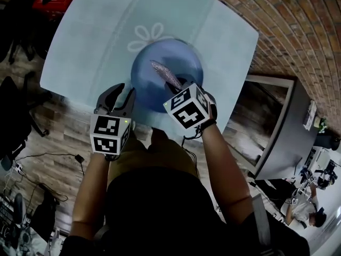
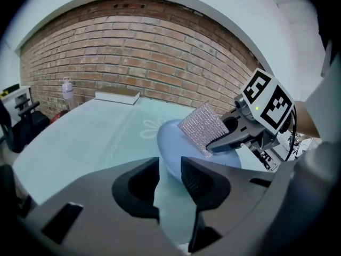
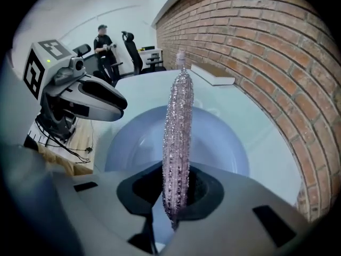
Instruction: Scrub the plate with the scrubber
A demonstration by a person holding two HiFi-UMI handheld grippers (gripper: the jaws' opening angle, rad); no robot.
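Note:
A round blue plate [image 1: 184,57] lies on the pale teal table [image 1: 90,41], just ahead of both grippers. My right gripper [image 1: 178,84] hangs over the plate's near side, shut on a silvery mesh scrubber [image 1: 164,73] that sticks out over the plate's middle. In the right gripper view the scrubber [image 3: 178,132] stands edge-on between the jaws of the right gripper [image 3: 176,188], above the plate [image 3: 224,143]. My left gripper [image 1: 128,94] is at the plate's near left rim. In its own view the left gripper [image 2: 169,177] is open with only table in the gap, the plate [image 2: 170,143] just beyond.
A brick wall [image 1: 287,15] runs along the table's right side. At the far end lie a flat white box [image 2: 117,96] and a spray bottle [image 2: 66,89]. A flower is drawn on the table [image 1: 146,33]. Office chairs and a person [image 3: 103,41] are beyond it.

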